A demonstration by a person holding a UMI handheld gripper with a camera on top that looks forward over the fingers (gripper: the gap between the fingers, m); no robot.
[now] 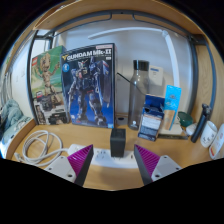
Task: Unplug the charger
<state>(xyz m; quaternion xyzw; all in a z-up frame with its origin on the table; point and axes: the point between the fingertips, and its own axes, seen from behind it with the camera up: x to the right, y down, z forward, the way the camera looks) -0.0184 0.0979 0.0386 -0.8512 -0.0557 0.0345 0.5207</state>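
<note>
Standing at lower centre of the frame, a small black charger [118, 142] is plugged into a white power strip [112, 157] on the wooden desk [110, 178], just ahead of the gap between the claw [113, 159] fingers. The claw is spread wide and holds nothing, its magenta pads [80, 158] flanking the strip. A coiled white cable [38, 148] lies at lower left. Behind, a Gundam model box [88, 84] leans against the wall beside a clear bottle [139, 92]
</note>
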